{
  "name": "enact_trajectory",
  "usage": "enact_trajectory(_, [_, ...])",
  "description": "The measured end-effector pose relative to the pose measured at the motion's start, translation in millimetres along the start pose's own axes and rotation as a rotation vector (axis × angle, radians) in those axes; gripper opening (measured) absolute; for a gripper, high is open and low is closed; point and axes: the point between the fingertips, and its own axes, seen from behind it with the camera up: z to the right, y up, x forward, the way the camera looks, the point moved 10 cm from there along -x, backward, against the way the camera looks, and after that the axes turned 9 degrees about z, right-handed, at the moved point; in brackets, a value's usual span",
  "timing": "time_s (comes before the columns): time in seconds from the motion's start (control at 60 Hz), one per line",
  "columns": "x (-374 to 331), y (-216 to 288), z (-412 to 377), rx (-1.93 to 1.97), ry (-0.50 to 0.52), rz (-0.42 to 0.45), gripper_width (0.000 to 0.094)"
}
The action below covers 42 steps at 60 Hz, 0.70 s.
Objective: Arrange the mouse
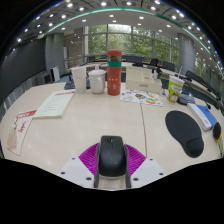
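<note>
A black computer mouse (111, 156) sits between my gripper's (111, 150) two fingers, lengthwise along them. The purple pads (90, 156) press against both of its sides, so the gripper is shut on it. The mouse is held above the near part of a pale table (70, 130). A black oval mouse pad (184, 132) lies on the table ahead and to the right of the fingers.
An orange-red canister (114, 72) and a white cup (97, 81) stand at the far middle of the table. Papers (50, 104) lie to the left, a colourful sheet (140, 97) ahead, a blue object (205, 116) beside the mouse pad. Windows line the back.
</note>
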Motion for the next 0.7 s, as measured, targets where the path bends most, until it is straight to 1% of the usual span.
enact_trajectory(0.083, [-4,11,6,0.042,-0.013,0.017,0.0355])
enact_trajectory(0.15, [-13,34,15,0.067,-0.02,0.069,0.0355])
enact_trajectory(0.233, [-22,75,34,0.104,-0.041,0.139,0.0356])
enact_trajectory(0.317, [-30,117,71,0.13,-0.085,0.222,0.0355])
enact_trajectory(0.417, [-28,150,127,0.143,-0.154,0.279,0.0354])
enact_trajectory(0.483, [-19,151,166,0.132,-0.201,0.281,0.0353])
enact_trajectory(0.533, [-4,147,190,0.106,-0.229,0.259,0.0353])
enact_trajectory(0.7, [35,92,252,0.083,-0.284,0.135,0.0352])
